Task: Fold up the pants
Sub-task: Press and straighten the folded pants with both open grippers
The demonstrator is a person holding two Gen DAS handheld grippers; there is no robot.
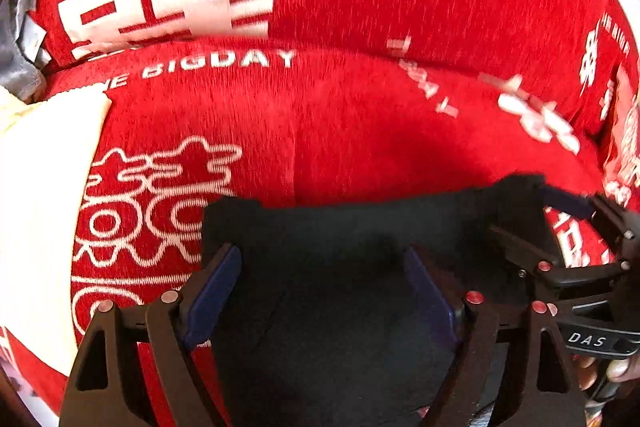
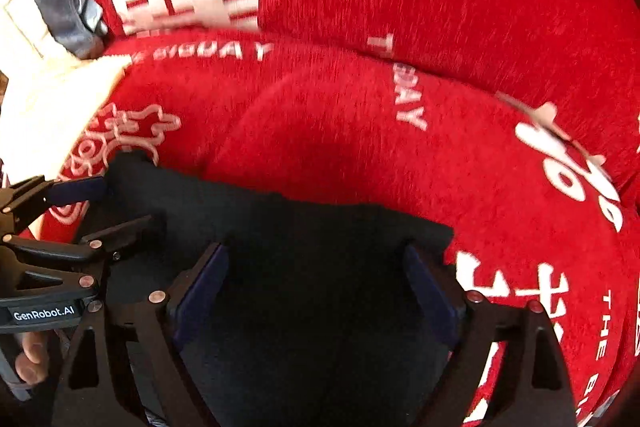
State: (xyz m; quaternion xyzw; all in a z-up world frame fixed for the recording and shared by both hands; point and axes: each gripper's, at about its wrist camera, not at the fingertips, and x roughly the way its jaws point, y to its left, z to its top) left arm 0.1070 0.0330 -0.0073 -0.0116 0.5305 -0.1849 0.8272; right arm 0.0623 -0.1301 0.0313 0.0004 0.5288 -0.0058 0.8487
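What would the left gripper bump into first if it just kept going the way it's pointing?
Most likely the black pants. The left gripper points steeply down with its jaws wide open, and the dark cloth fills the space between and beyond its fingers. The red blanket lies further on. How near the cloth is cannot be told.

The left tongs point(image 1: 322, 291) and the right tongs point(image 2: 316, 291) are black with dark blue pads. Little round red screws sit on their arms. Beside those screws, white letters say "DAS" and "GenRobot.AI".
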